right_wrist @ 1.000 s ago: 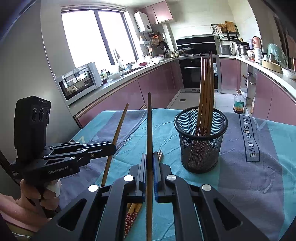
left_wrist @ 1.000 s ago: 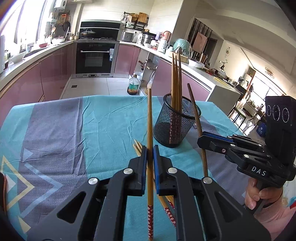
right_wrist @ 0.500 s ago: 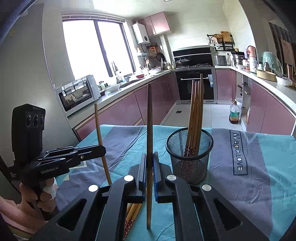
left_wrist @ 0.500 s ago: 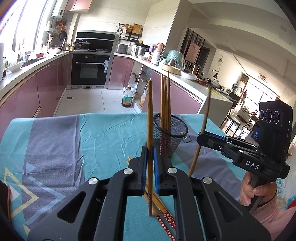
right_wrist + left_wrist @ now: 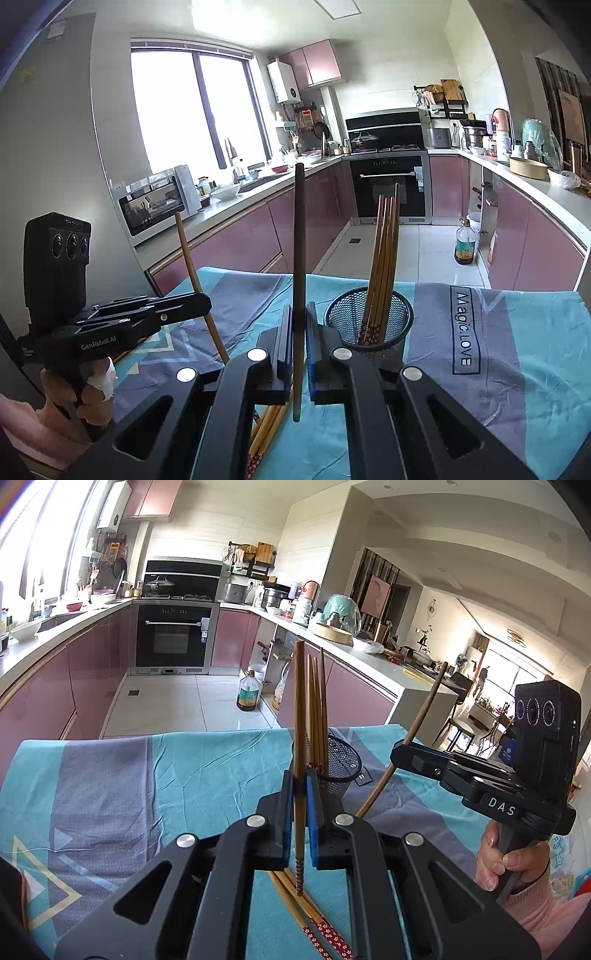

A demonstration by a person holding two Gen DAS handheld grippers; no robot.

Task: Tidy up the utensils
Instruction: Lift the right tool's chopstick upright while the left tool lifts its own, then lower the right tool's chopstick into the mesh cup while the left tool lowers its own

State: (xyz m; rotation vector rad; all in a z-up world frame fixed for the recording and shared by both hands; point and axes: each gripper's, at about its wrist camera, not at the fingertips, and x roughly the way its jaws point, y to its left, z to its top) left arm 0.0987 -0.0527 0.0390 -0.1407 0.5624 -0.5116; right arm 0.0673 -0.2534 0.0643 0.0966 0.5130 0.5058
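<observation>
2 claws [image 5: 298, 819] [image 5: 298, 350] each grip 1 chopstick [image 5: 300, 738] | R view only: "Magic.LOVE" cloth [image 5: 517, 350]

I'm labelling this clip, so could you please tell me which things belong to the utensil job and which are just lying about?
Job:
left claw, its chopstick
right claw, its chopstick
mesh cup
loose chopsticks

Lying about:
oil bottle
microwave
</observation>
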